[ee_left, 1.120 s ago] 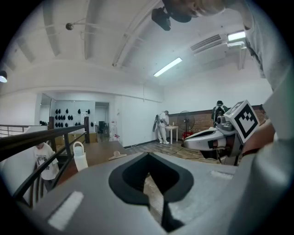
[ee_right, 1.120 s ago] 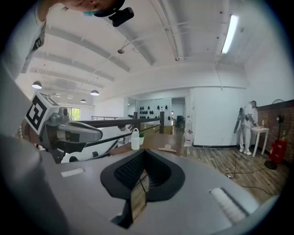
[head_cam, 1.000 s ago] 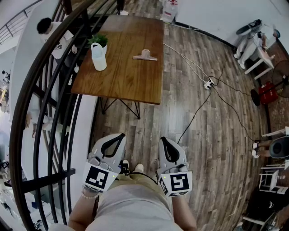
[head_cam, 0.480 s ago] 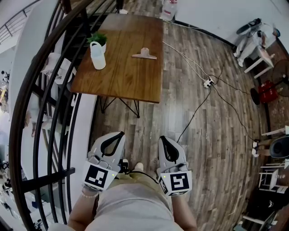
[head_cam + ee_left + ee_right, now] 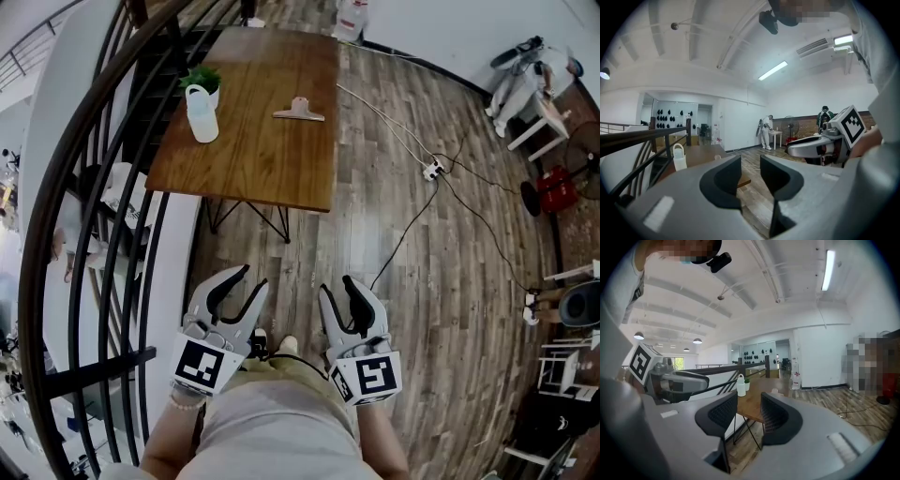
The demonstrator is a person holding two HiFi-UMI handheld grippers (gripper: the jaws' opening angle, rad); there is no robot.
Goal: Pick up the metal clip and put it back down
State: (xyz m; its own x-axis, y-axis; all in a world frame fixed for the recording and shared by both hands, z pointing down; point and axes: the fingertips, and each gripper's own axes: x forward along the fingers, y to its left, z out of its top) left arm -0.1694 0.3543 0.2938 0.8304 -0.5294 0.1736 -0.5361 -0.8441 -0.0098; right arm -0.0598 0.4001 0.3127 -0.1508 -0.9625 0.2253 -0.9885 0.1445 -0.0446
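Your left gripper [image 5: 246, 284] and right gripper [image 5: 337, 289] are both released, jaws apart with nothing between them, held at your waist short of the desk's [image 5: 262, 159] near edge. The metal clip [image 5: 300, 111] lies by the desk's right edge, toward the far end, well apart from both.

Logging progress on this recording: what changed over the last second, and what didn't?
Both grippers opened: the jaws of the left gripper and right gripper, tips together a second ago, now stand apart with nothing between them. Nothing was grasped. The flat metal clip still lies untouched on the brown wooden table, and both grippers stay low over the plank floor, short of it.
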